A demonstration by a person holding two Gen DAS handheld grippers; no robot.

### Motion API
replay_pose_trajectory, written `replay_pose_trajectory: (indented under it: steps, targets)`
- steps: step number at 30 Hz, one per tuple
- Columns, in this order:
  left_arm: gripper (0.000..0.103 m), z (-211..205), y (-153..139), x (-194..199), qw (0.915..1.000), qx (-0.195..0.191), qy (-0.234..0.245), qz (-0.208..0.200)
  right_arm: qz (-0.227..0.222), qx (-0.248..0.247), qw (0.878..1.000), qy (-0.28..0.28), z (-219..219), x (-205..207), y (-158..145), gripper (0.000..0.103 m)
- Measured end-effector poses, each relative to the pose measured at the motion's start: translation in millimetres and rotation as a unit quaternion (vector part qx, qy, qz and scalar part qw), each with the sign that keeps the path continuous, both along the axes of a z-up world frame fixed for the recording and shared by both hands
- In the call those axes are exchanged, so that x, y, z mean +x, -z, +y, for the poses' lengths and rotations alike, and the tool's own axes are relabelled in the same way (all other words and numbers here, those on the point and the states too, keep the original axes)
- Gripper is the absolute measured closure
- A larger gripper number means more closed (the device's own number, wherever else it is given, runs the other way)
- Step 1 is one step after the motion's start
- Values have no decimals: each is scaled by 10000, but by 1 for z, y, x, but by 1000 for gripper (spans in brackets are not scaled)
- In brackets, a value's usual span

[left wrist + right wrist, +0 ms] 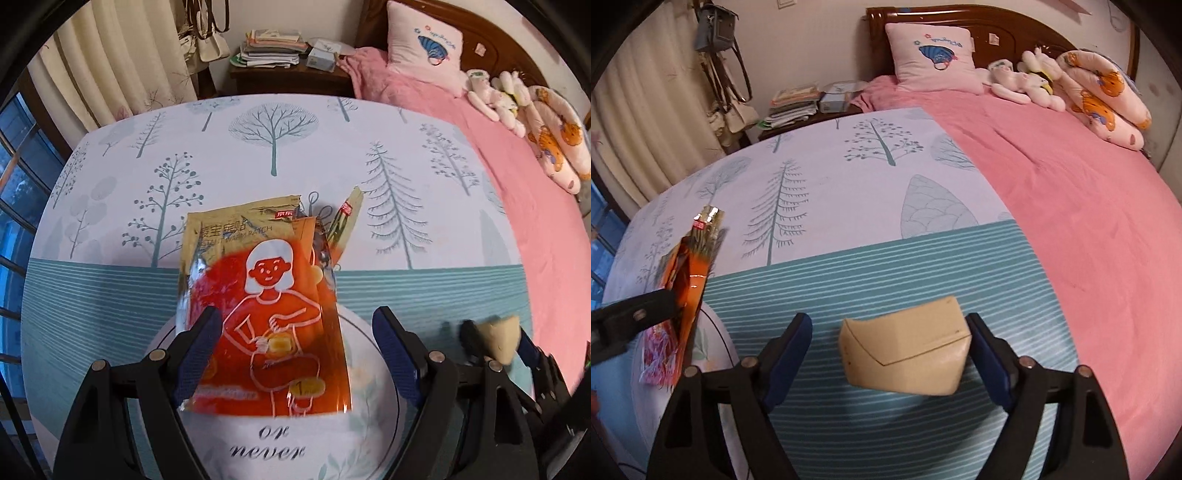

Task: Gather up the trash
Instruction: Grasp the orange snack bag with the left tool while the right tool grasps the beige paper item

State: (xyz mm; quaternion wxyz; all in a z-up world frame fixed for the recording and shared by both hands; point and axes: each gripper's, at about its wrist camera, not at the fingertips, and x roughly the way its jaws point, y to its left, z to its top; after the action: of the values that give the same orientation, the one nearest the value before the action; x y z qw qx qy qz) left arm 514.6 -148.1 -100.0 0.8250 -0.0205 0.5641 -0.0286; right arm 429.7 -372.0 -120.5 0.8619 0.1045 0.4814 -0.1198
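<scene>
1. The warm patch packet (258,295) is a flat pouch of glossy foil. Its lower part is orange-red with a white line drawing of a woman, and its top is gold with torn, crinkled edges.
2. The packet lies between the fingers of the left gripper (299,354), above a white round bin (369,406) with printed leaves and the words "or never". The fingers stand wide apart. The left blue pad (195,354) touches the packet's edge, and the right pad is clear of it. I cannot tell if the packet is held or is free.
3. In the right wrist view the packet (689,280) appears edge-on and thin, beside the black finger of the left gripper (631,314).
4. The beige paper box (905,350) is a crushed piece of matte card with folded corners and a diagonal crease.
5. The right gripper (890,354) has its fingers wide apart. The box is between them, close to the right pad (990,365) and well apart from the left one.
6. Under both grippers is a smooth tablecloth (849,184) with printed trees and teal stripes. A pink, soft bed (1071,203) is beside it.
</scene>
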Motion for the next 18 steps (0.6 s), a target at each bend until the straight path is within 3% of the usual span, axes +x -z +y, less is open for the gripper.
replay_pose_trajectory:
  steps: [2,8,11,12,14,16,18]
  targets:
    - [21,-4,8,6,9999,111,-61,75,-56,-25,10000,-15,-5,-2,-2,40]
    - [21,-12,27,17,9975,652,-218,149,-171,143,9994,-277,-11,-4,-2,40]
    - [27,-7,27,16,9980,558,-290,60,-219,245,9988,-359,-14,-5,-3,40]
    - [36,-5,26,16,9981,528,-317,37,-209,280,9987,-382,-15,-5,-3,40]
    - [43,-2,25,16,9985,446,-325,19,-159,348,9983,-433,-17,-4,-3,39]
    - [60,1,23,16,9991,336,-261,-57,-110,395,9980,-486,-18,-2,-3,39]
    - [70,2,21,16,9993,286,-224,-67,-72,384,9976,-576,-18,-2,-3,39]
